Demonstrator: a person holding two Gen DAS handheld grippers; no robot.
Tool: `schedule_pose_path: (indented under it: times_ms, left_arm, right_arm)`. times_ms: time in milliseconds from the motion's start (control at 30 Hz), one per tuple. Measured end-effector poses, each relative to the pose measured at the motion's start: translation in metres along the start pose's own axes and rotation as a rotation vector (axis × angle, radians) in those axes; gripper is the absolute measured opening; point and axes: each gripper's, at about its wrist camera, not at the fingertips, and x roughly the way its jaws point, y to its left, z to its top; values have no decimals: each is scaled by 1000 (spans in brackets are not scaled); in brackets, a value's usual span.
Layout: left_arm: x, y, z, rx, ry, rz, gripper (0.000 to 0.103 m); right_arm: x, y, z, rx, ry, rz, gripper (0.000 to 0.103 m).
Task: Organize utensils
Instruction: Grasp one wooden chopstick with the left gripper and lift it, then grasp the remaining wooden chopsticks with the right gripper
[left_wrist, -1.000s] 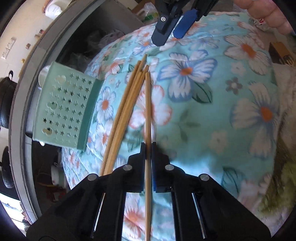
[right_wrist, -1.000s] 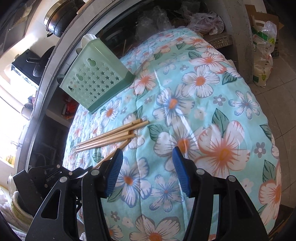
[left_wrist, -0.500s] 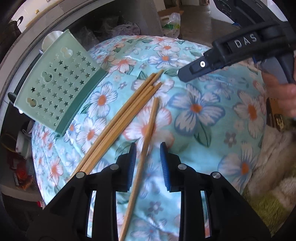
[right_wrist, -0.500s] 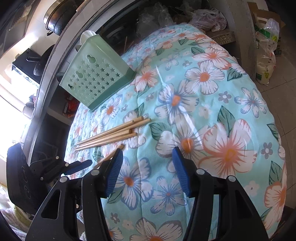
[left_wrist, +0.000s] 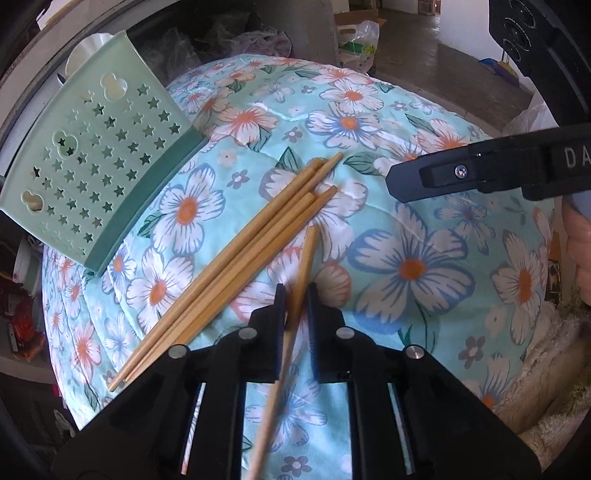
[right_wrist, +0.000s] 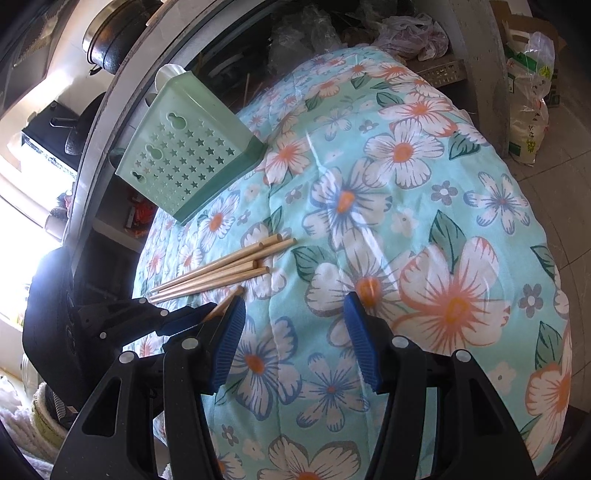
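Now | left hand-held gripper (left_wrist: 295, 302) clamps, jaws just closing, one chopstick (left_wrist: 303, 262) beside bundle (left_wrist: 236, 266) on floral surface (left_wrist: 424, 229) | right hand-held gripper (right_wrist: 295, 332) open, empty | lift level, tip-first into green holder (left_wrist: 96, 162).

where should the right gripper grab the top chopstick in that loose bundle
Near its blunt end, coming straight down with the right gripper jaws across the stick. That tip juts clear of the other chopsticks, which lie flat and packed together on the floral cloth.

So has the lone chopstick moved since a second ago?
Yes. The lone chopstick has slid back: its tip lay beside the ends of the chopstick bundle, and now it stops short of them.
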Motion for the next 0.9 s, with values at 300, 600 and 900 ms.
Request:
schedule_pose_path:
  times_ms: [300, 600, 900]
  left_arm:
    - [-43, 2, -1, -18, -78, 13, 5]
    - [-84, 37, 0, -235, -200, -5, 5]
    - [-116, 80, -8, -466, -344, 17, 5]
  right_arm:
    - [-7, 0, 2, 18, -17, 27, 54]
    - [-4, 10, 1, 41, 3, 102, 54]
    - [16, 25, -3, 74, 72, 168, 54]
